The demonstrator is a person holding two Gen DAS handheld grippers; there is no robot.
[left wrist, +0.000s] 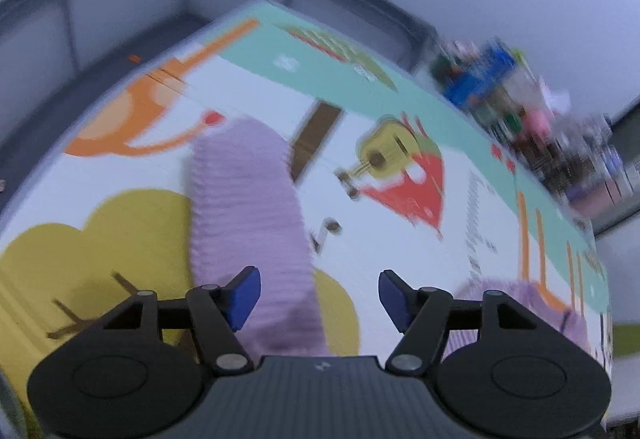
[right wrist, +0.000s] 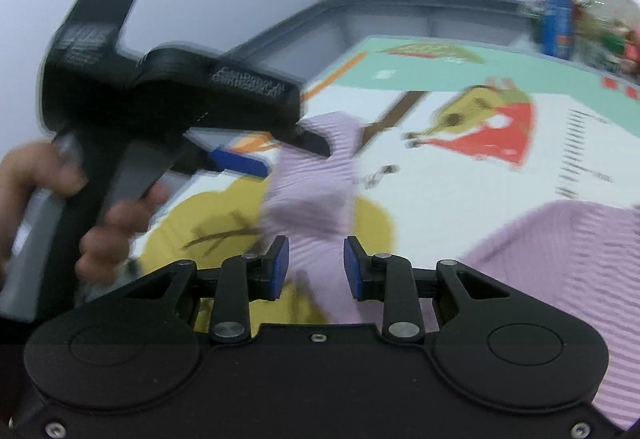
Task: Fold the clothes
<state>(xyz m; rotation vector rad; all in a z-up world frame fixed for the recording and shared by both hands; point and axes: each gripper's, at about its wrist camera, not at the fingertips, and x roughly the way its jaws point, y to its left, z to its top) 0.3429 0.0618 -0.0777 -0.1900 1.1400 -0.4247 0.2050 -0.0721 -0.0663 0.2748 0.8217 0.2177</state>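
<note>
In the left wrist view, the left gripper (left wrist: 319, 297) is standing open over the lilac sleeve (left wrist: 248, 207), which is running lengthwise away toward the mat's (left wrist: 400, 259) far edge. In the right wrist view, the right gripper (right wrist: 316, 267) is sitting part-open, astride the sleeve's near end, pads not visibly pressing.

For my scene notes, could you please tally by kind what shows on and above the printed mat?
Grippers: 2, the left gripper and the right gripper
Lilac ribbed garment: 1, as far as can be told
Printed mat: 1
Blue can: 1
Total: 5; the blurred clutter beyond the mat's far edge cannot be counted.
</note>
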